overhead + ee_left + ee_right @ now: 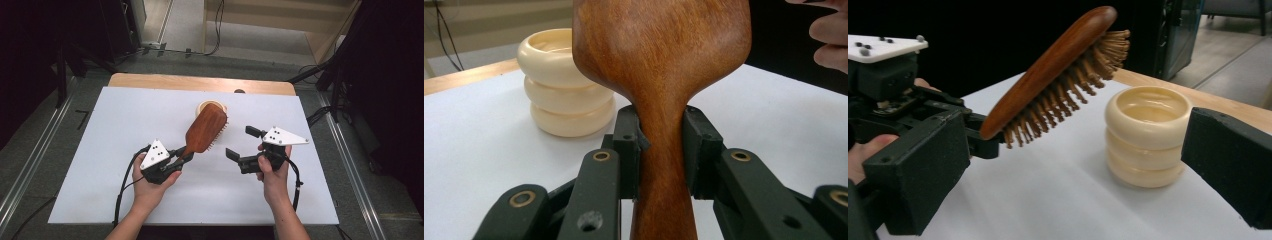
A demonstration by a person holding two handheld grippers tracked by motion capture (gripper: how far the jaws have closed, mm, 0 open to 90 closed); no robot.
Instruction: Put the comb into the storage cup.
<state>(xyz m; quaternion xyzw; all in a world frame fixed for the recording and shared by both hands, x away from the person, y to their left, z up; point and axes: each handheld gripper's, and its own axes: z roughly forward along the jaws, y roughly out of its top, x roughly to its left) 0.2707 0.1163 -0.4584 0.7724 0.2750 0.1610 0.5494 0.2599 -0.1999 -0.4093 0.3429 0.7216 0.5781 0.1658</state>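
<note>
A wooden hairbrush [206, 129] is held up off the table, its bristles facing down and to the right. My left gripper [181, 158] is shut on its handle [663, 165], with both pads pressed against the narrow neck. The brush head [1058, 62] slants upward over the white table. A cream ribbed cup [210, 106] stands upright behind the brush; it is also seen as a cream cup [563, 82] to the left of the brush and as a cream cup [1146, 135] between my right gripper's jaws, farther off. My right gripper [241, 142] is open, pointing left toward the brush.
A white sheet [125, 130] covers the wooden table [200, 82]. Dark stands and cables stand on the floor around the table. The far wooden edge lies just behind the cream cup.
</note>
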